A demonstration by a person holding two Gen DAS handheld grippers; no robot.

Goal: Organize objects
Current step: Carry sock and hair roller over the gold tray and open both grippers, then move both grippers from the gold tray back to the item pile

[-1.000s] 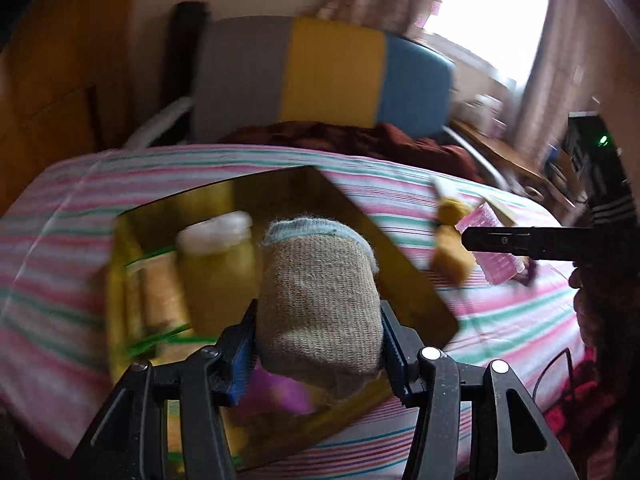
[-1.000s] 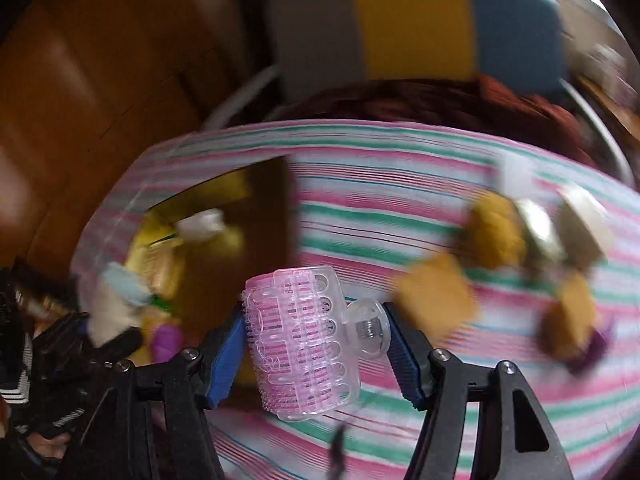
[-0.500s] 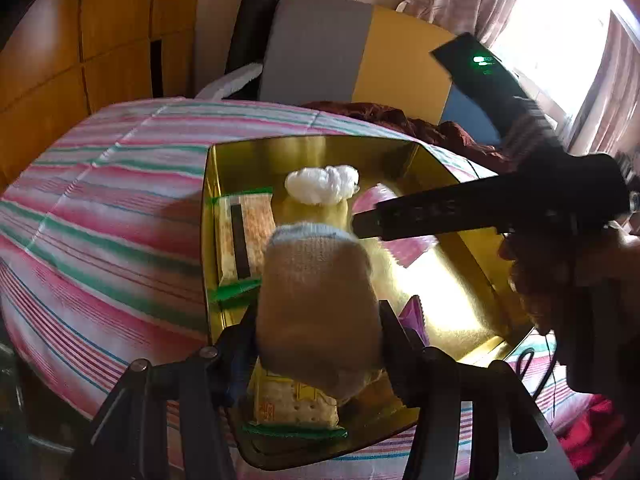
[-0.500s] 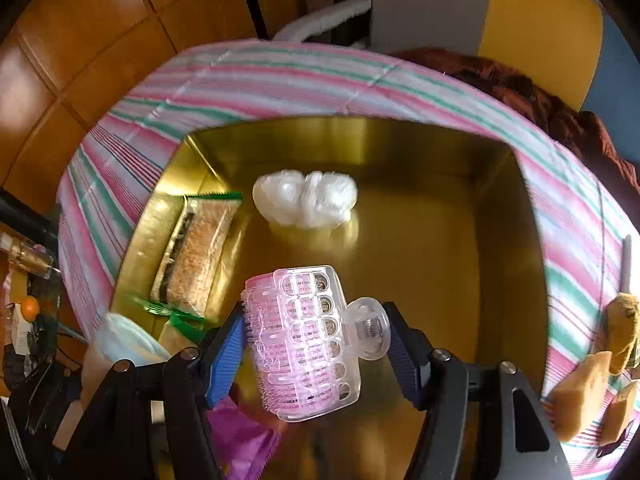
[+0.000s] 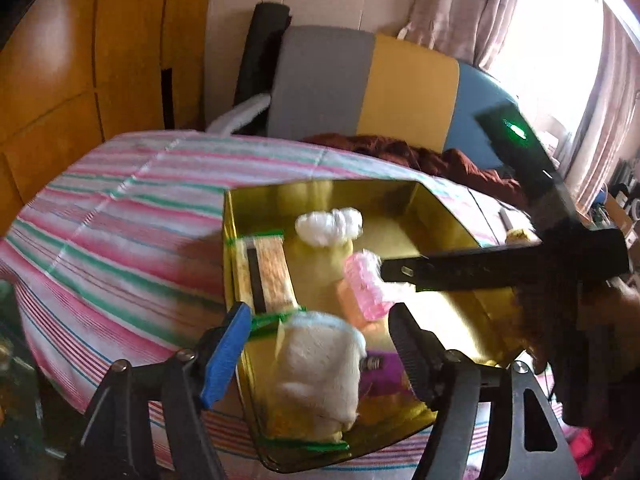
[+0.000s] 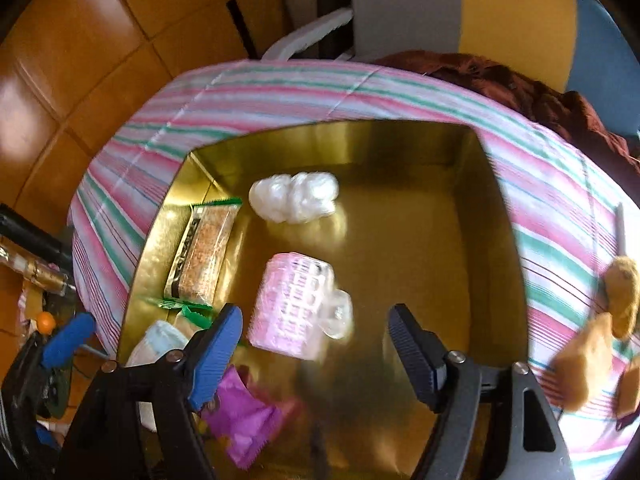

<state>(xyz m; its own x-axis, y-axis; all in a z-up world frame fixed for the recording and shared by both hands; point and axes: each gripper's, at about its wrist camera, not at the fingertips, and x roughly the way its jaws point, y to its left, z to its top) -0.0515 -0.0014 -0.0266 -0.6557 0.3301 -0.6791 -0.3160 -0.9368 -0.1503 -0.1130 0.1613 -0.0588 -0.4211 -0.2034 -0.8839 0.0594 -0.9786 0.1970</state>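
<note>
surface: your work sits on a bed under a pink, green and white striped sheet (image 5: 120,216), with wooden panels (image 5: 52,80) behind.
left gripper (image 5: 316,344): your jaws are spread wide, grasping nothing; the rolled sock (image 5: 320,372) sits between them without touching either pad, blurred, at the near end of the gold box (image 5: 440,208).
right gripper (image 6: 312,344): your jaws are released too; the pink hair roller (image 6: 296,300) is free of both pads, blurred, over the middle of the box floor. whether it rests on the floor, you cannot tell.
near corner of box: a purple wrapper (image 6: 248,412) lies just beside the sock.
left wall of box: a cracker packet (image 6: 204,248) with green ends lies along it.
far part of box: a white crumpled plastic bag (image 6: 294,196) lies near the back wall, apart from the roller.
right of box, on the sheet: yellow-brown sponge pieces (image 6: 592,352) lie outside the box.
beyond the bed: a grey, yellow and blue headboard (image 5: 404,88), a dark red blanket (image 5: 420,156) at its foot, and a curtained window (image 5: 560,40).
</note>
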